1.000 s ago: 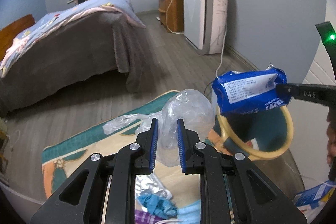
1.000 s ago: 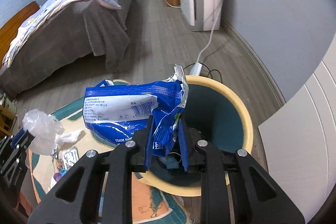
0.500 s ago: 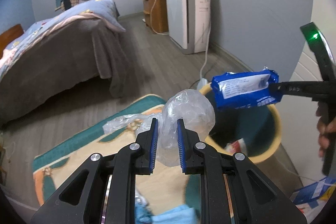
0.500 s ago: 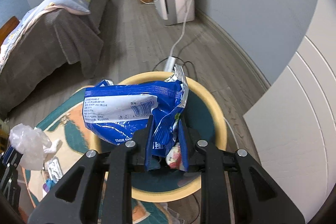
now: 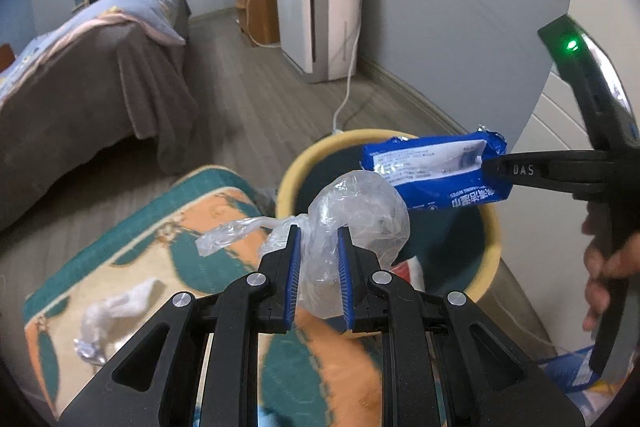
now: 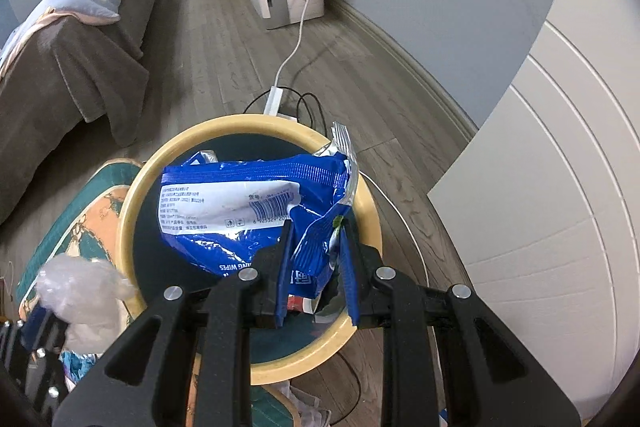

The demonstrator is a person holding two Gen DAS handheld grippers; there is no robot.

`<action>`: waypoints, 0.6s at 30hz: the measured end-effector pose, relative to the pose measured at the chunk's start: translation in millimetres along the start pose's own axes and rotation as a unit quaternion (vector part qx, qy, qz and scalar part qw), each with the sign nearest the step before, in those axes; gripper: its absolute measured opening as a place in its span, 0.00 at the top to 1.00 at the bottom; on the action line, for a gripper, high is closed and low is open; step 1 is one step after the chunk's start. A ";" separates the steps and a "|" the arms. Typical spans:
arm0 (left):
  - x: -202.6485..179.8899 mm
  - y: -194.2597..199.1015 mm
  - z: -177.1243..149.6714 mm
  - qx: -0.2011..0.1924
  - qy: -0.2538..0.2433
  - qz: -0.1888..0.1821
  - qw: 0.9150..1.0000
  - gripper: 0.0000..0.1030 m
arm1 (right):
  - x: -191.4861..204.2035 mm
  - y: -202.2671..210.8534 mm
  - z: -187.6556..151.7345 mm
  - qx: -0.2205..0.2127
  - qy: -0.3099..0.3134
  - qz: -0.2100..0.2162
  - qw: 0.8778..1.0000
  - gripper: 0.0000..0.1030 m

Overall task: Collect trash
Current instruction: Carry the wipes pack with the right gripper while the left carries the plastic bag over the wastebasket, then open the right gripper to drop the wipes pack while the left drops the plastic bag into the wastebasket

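Observation:
My left gripper [image 5: 318, 239] is shut on a crumpled clear plastic bag [image 5: 356, 215], held at the near rim of a round bin [image 5: 286, 179] with a yellow rim and dark inside. My right gripper [image 6: 316, 227] is shut on a blue wet-wipes packet [image 6: 240, 211], which hangs over the bin's [image 6: 132, 195] opening. In the left wrist view the packet [image 5: 432, 167] and the right gripper [image 5: 496, 169] come in from the right, held by a hand [image 5: 604, 267]. The plastic bag [image 6: 76, 283] shows at the lower left of the right wrist view.
The bin stands at the edge of a patterned rug [image 5: 160, 219] with a crumpled white tissue [image 5: 120, 303] on it. A bed [image 5: 80, 75], a white appliance [image 5: 320, 11] and a power strip with cables [image 6: 276, 99] lie beyond. A white cabinet [image 6: 560, 187] stands right.
Both grippers have moved toward the bin with their loads. The blue packet now hangs over the bin's opening, and the plastic bag has reached its near rim.

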State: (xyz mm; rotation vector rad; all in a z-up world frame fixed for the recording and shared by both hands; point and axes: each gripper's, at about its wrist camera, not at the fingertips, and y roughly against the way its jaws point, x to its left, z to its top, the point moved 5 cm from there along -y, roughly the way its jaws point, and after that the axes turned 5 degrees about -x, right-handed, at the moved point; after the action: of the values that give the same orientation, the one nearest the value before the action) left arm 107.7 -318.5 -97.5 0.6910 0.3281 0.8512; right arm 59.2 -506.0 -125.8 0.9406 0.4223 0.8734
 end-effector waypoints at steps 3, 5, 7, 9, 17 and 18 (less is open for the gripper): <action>-8.1 -9.9 3.1 0.001 -0.010 0.004 1.000 0.82 | 1.0 0.4 1.5 -0.001 -0.001 -0.001 1.000 0.79; -11.9 -12.7 9.8 -0.006 -0.017 0.002 1.000 0.82 | 1.8 1.1 2.6 -0.005 -0.004 -0.004 1.000 0.78; -13.4 -11.1 17.9 -0.022 -0.013 -0.003 1.000 0.77 | 1.7 1.5 3.4 -0.010 -0.009 -0.002 1.000 0.77; -12.7 -10.3 23.6 -0.031 -0.006 -0.009 0.999 0.64 | 1.8 1.8 2.6 -0.011 -0.010 -0.004 1.000 0.71; -12.3 -3.2 25.1 -0.039 -0.021 0.005 0.999 0.29 | 5.7 -1.0 2.3 -0.006 -0.006 -0.001 1.000 0.42; -9.6 -0.6 24.5 -0.040 -0.023 0.012 0.999 0.24 | 7.2 -1.1 2.9 -0.005 -0.005 0.001 1.000 0.37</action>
State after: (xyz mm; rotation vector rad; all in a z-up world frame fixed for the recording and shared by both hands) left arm 114.9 -336.7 -79.9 0.6408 0.2428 0.8653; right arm 65.9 -502.1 -124.8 0.9350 0.4088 0.8718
